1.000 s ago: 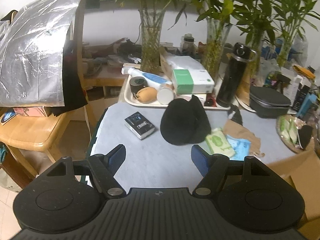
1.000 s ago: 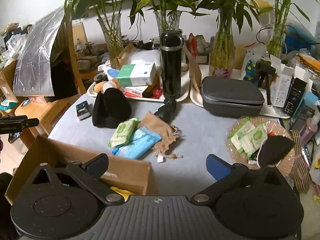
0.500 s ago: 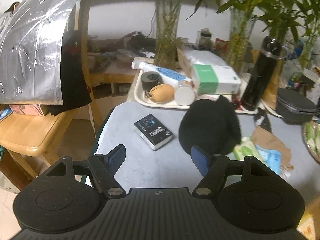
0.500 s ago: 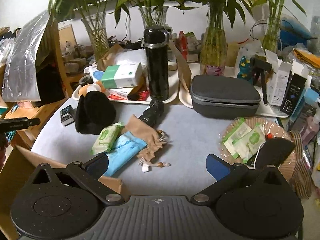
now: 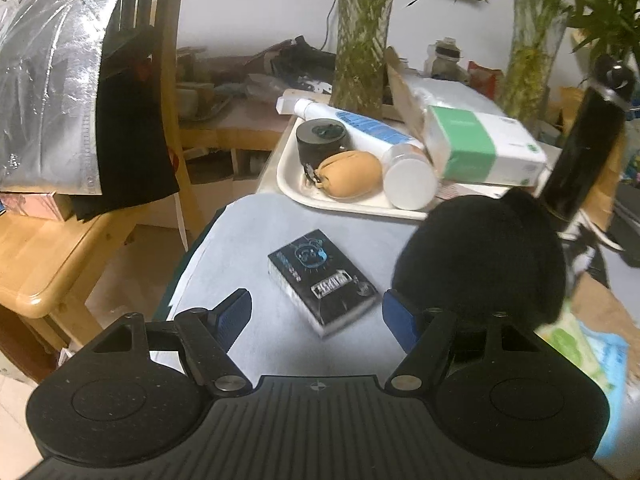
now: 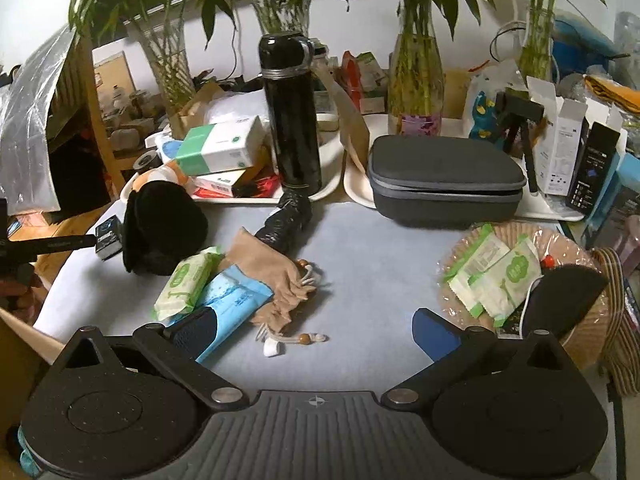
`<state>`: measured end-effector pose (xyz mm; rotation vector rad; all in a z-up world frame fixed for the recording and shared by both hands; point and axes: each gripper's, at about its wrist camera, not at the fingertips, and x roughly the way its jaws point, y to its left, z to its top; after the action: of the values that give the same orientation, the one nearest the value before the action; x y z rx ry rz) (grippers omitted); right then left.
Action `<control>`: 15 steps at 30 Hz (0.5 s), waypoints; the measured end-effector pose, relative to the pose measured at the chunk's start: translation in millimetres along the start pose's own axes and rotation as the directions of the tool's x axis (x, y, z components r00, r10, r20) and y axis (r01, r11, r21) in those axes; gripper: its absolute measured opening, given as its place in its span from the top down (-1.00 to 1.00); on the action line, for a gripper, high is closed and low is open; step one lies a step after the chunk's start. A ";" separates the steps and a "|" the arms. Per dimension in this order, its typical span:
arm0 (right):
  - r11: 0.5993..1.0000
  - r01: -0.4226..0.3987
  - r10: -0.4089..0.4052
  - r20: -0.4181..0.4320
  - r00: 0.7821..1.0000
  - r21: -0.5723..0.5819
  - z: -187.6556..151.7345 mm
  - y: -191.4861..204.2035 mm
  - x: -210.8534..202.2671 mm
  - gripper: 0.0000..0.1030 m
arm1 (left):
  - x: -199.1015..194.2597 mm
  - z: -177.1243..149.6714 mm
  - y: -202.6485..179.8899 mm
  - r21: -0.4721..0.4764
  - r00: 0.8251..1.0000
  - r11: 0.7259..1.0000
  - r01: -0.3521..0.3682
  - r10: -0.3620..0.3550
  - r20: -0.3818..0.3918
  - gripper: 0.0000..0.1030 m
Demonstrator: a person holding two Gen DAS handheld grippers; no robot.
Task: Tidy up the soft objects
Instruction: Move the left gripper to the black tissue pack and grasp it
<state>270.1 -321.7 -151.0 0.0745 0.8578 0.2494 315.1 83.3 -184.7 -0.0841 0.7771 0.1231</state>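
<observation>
Nearby, small black box [image 5: 322, 282] beside black beanie [image 5: 480, 256]

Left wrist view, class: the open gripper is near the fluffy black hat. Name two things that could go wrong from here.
1. The small black printed box lies between the left gripper fingers, beside the fluffy black hat; closing now would probably grab the hard box instead.
2. The hat touches the white tray and overlaps the green wipes packet, so dragging it may shift them.
</observation>
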 end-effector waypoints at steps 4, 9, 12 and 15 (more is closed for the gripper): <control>1.000 0.006 -0.006 -0.001 1.000 0.019 0.7 -6.5 4.5 -1.00 | 26.2 3.4 2.3 -0.055 0.999 0.998 0.023 -0.024 -0.025 -0.39; 1.000 0.020 -0.020 -0.005 1.000 0.019 2.3 -12.8 8.4 -1.00 | 48.9 7.3 -3.3 -0.065 0.999 0.998 0.011 -0.014 -0.042 -0.39; 0.999 0.032 -0.032 -0.012 0.999 0.026 3.3 -17.8 11.3 -1.00 | 58.8 7.9 -8.2 -0.038 0.998 0.999 -0.027 0.024 -0.059 -0.39; 0.999 0.048 -0.048 -0.019 0.999 0.024 4.3 -20.9 13.3 -1.00 | 59.8 7.0 -8.4 -0.040 0.996 0.998 -0.058 0.056 -0.064 -0.25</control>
<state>285.6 -338.5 -161.4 0.0746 0.8802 0.1948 363.4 80.6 -221.5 -0.1055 0.8399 0.1914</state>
